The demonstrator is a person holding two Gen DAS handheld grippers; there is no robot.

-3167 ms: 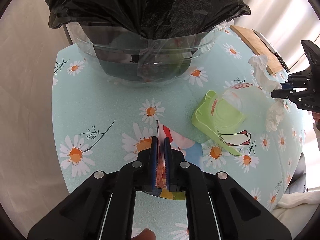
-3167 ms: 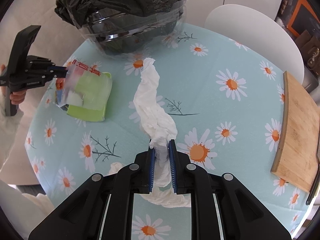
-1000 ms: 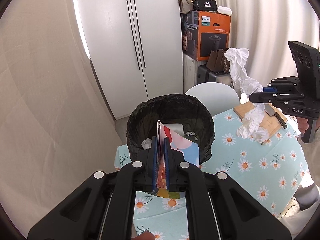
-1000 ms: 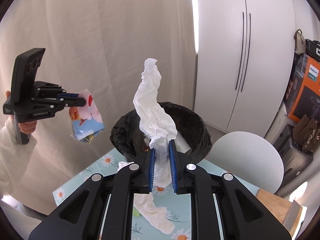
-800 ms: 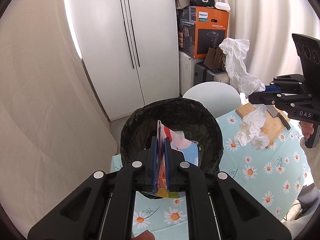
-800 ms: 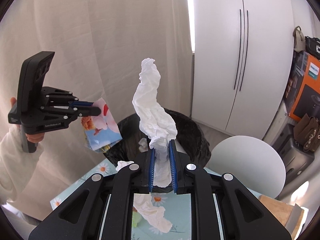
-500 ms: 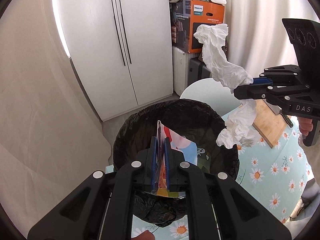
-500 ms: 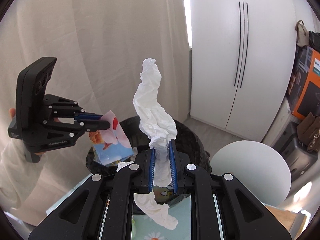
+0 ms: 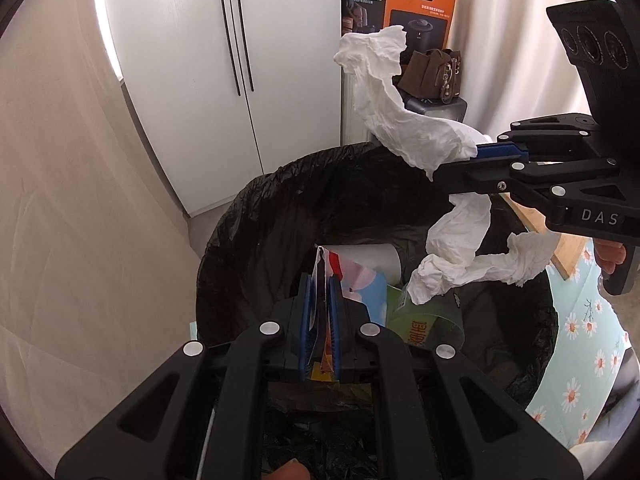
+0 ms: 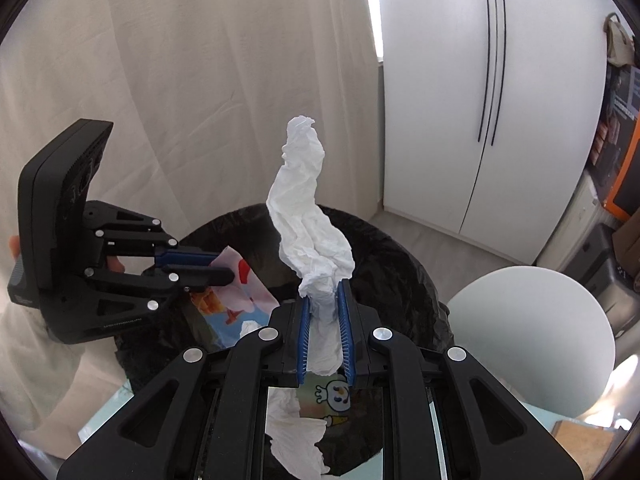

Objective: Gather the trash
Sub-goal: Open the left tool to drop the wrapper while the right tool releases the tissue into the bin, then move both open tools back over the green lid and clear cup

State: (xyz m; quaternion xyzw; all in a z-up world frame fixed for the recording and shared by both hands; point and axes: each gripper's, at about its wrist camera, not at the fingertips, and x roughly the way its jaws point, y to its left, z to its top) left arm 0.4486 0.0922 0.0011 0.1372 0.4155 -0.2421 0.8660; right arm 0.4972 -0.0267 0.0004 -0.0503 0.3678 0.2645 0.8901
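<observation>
**Both claws hold trash over the lined bin**

The left gripper point(image 9: 320, 280) is clamped on a colourful printed wrapper point(image 9: 362, 280), its blue pads pressed flat on the thin sheet, which sticks out past the tips and fans to their right. Directly beyond and below these tips lies the mouth of the bin with a black liner point(image 9: 280, 216); inside it, just ahead of the wrapper, rest a white cup point(image 9: 372, 258) on its side and a green printed packet point(image 9: 424, 320).

The right gripper point(image 10: 324, 292) is clamped on a long crumpled white tissue point(image 10: 308, 232). One end rises in a twist above its tips, the other hangs down behind the pads. The same bin opens beneath and ahead of it. To its left, the other claw holds the wrapper above the bin's near rim.

Seen from the left wrist, the tissue's loose end dangles over the bin's right side. Past the bin stand a white cabinet point(image 9: 224, 80), an orange box point(image 9: 416, 0) and a brown bag point(image 9: 432, 72). A daisy-print tablecloth point(image 9: 592, 352) shows at right, a white chair point(image 10: 532, 336) right of the bin.
</observation>
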